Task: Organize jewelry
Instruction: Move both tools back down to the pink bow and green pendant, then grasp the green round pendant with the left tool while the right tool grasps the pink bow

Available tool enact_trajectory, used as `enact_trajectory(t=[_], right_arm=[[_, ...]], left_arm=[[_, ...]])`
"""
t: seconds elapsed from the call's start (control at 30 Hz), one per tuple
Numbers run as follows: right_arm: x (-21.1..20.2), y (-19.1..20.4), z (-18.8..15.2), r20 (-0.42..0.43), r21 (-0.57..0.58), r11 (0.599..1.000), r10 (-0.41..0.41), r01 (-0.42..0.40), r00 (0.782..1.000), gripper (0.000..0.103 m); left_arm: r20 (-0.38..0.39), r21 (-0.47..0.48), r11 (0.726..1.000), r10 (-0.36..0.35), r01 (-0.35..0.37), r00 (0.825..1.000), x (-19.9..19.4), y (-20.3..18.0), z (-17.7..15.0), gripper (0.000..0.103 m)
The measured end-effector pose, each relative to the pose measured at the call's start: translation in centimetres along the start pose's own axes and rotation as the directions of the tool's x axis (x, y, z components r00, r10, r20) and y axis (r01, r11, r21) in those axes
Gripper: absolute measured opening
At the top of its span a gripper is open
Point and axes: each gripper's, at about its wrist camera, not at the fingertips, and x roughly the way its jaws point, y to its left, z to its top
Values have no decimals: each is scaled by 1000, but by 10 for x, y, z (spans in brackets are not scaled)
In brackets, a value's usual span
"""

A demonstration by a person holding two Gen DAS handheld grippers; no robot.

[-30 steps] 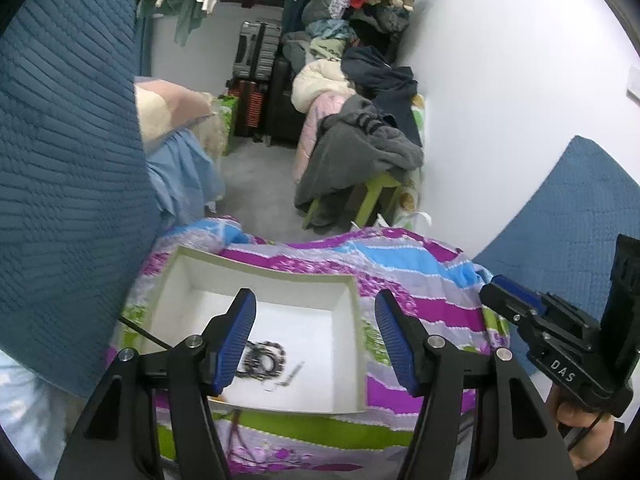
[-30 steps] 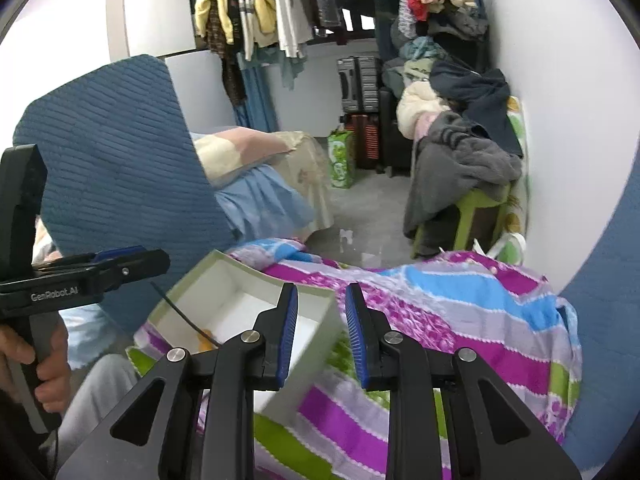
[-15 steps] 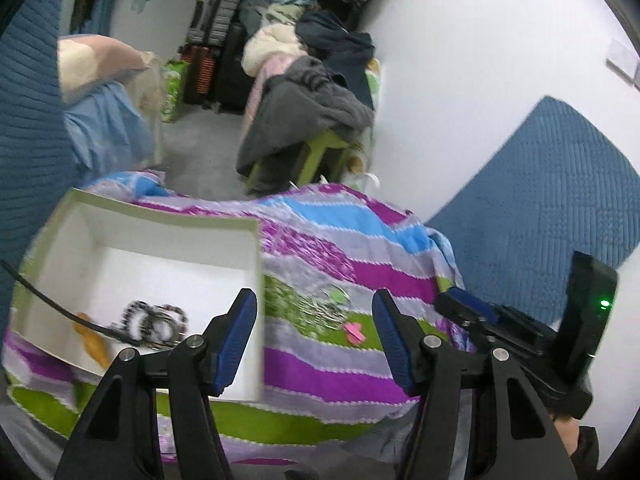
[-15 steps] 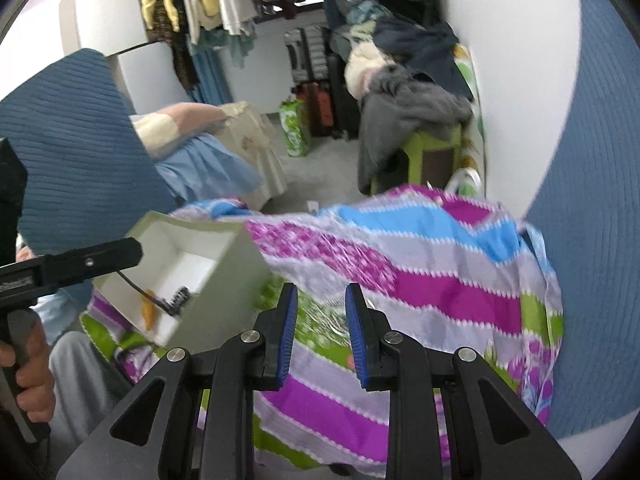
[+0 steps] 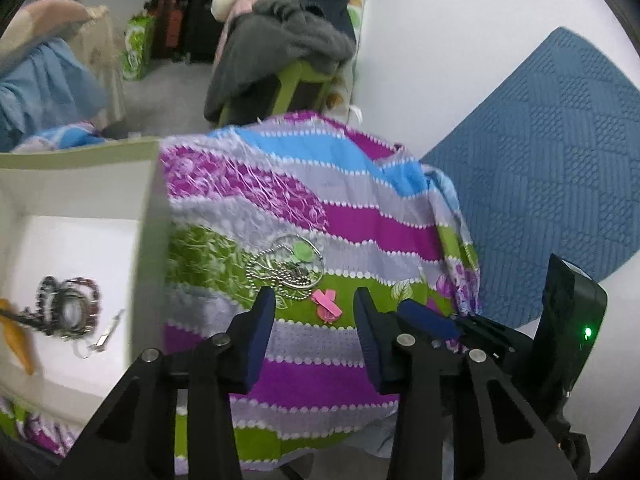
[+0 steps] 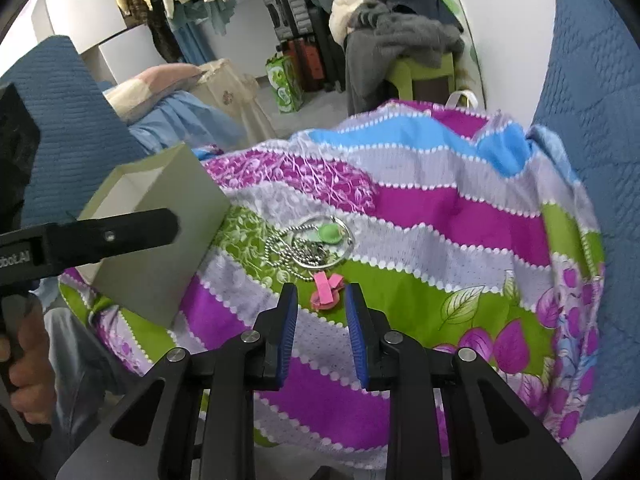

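A pile of silver ball chains and a ring with a green tag lies on the striped cloth, with a pink hair clip just in front of it. A white box at the left holds dark bead bracelets, a small silver clip and an orange piece. My left gripper is open and empty, just short of the pink clip. My right gripper is partly open and empty, its tips on either side of the pink clip's near end.
The striped purple, green and blue cloth covers a small raised surface that drops off at the right and front. Blue quilted panels stand at both sides. Piled clothes on a green stool lie beyond.
Both views have swung from the box to the jewelry pile on the cloth. Both grippers came closer to the pink clip. The right gripper's fingers have opened wider.
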Motion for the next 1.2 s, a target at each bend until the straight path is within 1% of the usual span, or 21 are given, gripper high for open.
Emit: enact_trajectory(t=[0.13,0.23,0.3,0.4,0.47,0.6,0.73,0.83,0.87,0.93,1.07,1.2], right_arm=[[13,-1,-1,-15,-32,999,24,-24,1000,23],[26,-1,-4,-55,-50,998,31,-34,998,23],[31,-2,-5,-67,-57,998,32,-36,997,23],[41,-5,-6,-81,-49,997,48,-52,996,23],[47,-5,-7,-100,-52,997,43,-49,994,23],[55,-2,-9,-105,-75,996,37,-45,994,23],[63,-1,-7,-112,-82,995,40,-49,993,22],[71,0,-7,-120,-99,994,26,-38,992,22],[73,0,-7,-128,-102,994,22,-35,992,19],[76,0,-8,-128,-113,993,14,-28,992,19],[74,-2,-7,-121,-112,993,12,-25,993,17],[66,-14,-6,-98,-71,997,-1,-6,995,17]], left_arm=[[-42,15,1000,5,-4,999,32,-2,11,35],[-68,24,1000,7,-5,998,51,1,19,35],[-86,23,1000,8,-6,996,65,2,23,35],[-103,23,1000,-4,7,995,79,4,28,35],[-114,26,1000,0,3,993,87,6,30,35],[-139,16,1000,-7,9,990,105,12,34,35],[-160,21,1000,-9,13,987,117,15,36,35],[-158,51,999,2,6,987,122,13,38,35],[-158,57,998,1,8,987,123,12,39,35],[-160,62,998,0,10,987,125,12,41,35],[-167,94,995,32,-16,985,132,10,43,35],[-167,167,985,69,-41,984,135,1,43,35]])
